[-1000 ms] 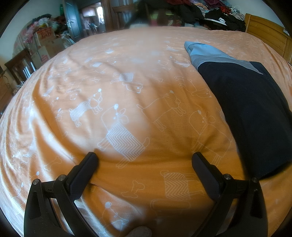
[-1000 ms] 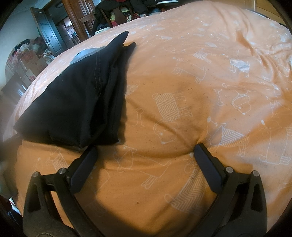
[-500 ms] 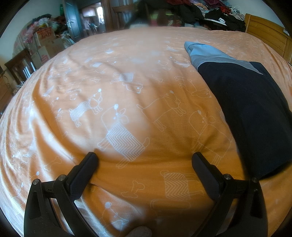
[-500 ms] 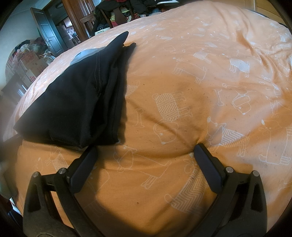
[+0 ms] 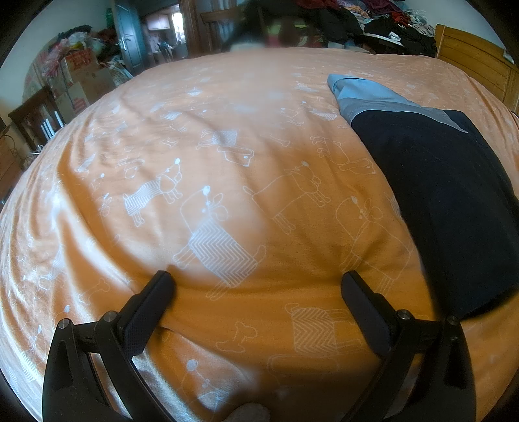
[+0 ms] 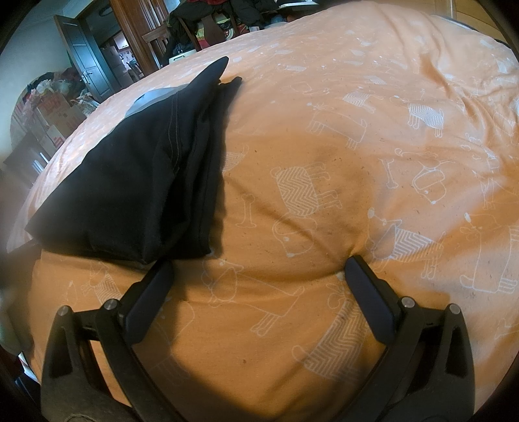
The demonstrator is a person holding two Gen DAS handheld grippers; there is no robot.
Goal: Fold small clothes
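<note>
A folded dark navy garment (image 5: 454, 201) with a light blue and grey end lies on the orange bedspread (image 5: 227, 136), at the right of the left wrist view. The right wrist view shows the same garment (image 6: 136, 181) at the left, black, in stacked layers. My left gripper (image 5: 256, 285) is open, its fingertips pressing into the bedspread to the left of the garment, nothing between them. My right gripper (image 6: 259, 272) is open too, resting on the bedspread (image 6: 373, 146), its left fingertip just at the garment's near corner.
A wooden headboard (image 5: 476, 65) stands at the far right. Piled clothes (image 5: 382, 19) lie beyond the bed. Cardboard boxes (image 5: 81, 78), a chair (image 5: 35, 120) and a dark door (image 6: 84, 71) are on the left side of the room.
</note>
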